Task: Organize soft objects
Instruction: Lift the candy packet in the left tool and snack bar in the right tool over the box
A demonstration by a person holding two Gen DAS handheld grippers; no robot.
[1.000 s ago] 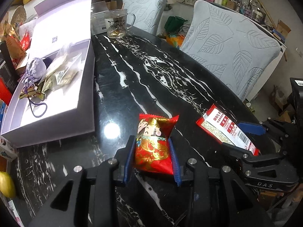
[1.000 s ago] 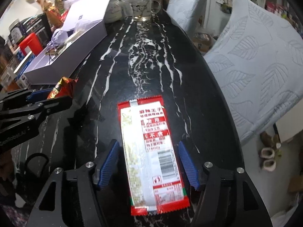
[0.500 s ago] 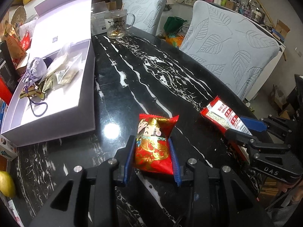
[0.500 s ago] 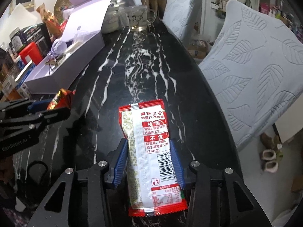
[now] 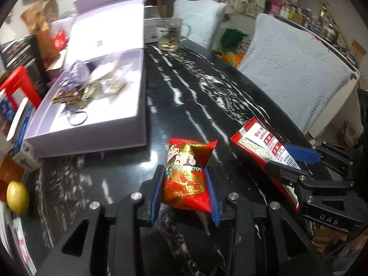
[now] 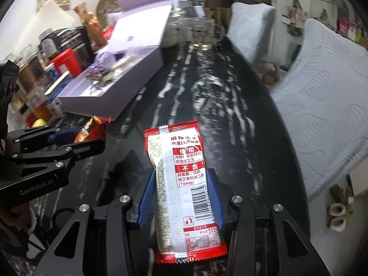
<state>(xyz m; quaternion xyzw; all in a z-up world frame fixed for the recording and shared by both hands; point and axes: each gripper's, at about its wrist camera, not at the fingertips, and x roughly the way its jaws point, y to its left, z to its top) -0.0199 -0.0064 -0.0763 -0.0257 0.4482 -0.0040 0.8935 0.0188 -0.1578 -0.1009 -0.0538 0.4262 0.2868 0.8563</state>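
My left gripper is shut on a red and gold snack packet and holds it just above the black marble table. My right gripper is shut on a long red and white snack packet, lifted off the table; it also shows in the left wrist view. The open lilac box lies to the left and holds a lilac pouch and several small sachets. The left gripper appears in the right wrist view with its red packet.
A glass mug stands at the table's far end. Two pale leaf-patterned chairs line the right side. Boxes, a red container and a lemon crowd the left edge beside the box.
My right gripper closed on the long packet and raised it off the table. Both grippers have lifted and moved forward towards the lilac box. The left grip is unchanged.
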